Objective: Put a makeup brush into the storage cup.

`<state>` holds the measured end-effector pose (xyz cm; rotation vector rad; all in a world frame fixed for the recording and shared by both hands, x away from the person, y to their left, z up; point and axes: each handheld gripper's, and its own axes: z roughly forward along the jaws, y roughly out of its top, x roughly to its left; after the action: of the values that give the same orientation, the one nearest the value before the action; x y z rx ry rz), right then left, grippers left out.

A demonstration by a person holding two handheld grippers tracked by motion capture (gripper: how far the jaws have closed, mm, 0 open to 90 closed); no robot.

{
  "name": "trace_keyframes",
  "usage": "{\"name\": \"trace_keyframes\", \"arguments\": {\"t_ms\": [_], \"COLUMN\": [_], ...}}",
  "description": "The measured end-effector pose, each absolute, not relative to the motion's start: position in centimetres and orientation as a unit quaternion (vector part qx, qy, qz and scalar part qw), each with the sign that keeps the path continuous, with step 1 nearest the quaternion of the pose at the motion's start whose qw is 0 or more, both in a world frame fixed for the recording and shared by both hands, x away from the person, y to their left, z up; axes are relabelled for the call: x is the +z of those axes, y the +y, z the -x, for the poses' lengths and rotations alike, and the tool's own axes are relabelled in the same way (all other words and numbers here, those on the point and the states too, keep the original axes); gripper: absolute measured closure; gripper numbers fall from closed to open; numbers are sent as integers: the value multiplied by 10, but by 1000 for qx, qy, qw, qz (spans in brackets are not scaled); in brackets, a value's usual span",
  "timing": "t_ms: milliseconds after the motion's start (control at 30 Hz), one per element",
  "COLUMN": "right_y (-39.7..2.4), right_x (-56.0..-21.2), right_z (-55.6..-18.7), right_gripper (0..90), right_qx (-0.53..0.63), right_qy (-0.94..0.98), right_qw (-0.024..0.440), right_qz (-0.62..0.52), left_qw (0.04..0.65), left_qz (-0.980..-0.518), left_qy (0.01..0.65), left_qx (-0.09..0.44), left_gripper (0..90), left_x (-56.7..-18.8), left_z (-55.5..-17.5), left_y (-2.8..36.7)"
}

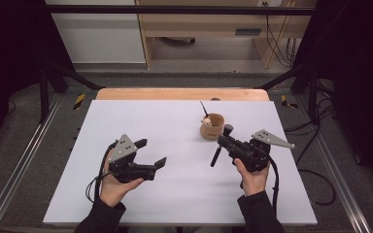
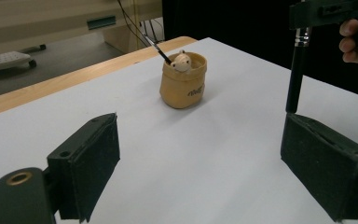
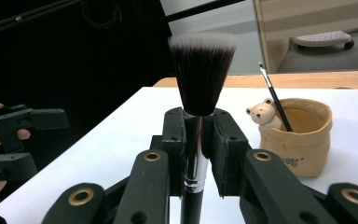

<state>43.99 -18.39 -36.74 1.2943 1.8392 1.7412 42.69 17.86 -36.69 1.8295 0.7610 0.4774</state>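
Black jaws of the right gripper are clenched on the silver ferrule of a makeup brush, bristles up in the right gripper view, handle hanging below in the high view; the step in hand looks like carrying it to the tan cup, which stands on the white table just beyond that gripper; next, I judge, the handle must be tipped down over the rim, clear of the thin brush and bear figure already inside; the left gripper hangs spread and empty (nothing between its pads); the cup's inside depth is hidden.
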Motion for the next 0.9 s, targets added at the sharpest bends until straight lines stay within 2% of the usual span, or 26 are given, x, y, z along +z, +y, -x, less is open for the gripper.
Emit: {"name": "trace_keyframes", "arguments": {"t_ms": [500, 900], "right_y": [-192, -194], "right_x": [-364, -363], "right_z": [-439, -441], "right_gripper": [775, 775], "right_qx": [595, 593], "right_qy": [647, 649], "right_qw": [173, 187], "right_qz": [-444, -439], "left_qw": [518, 505], "left_qz": [-748, -741], "left_qy": [351, 375], "left_qx": [221, 234], "left_gripper": [102, 96], "left_x": [-378, -389], "left_z": [-421, -418], "left_y": [230, 256]}}
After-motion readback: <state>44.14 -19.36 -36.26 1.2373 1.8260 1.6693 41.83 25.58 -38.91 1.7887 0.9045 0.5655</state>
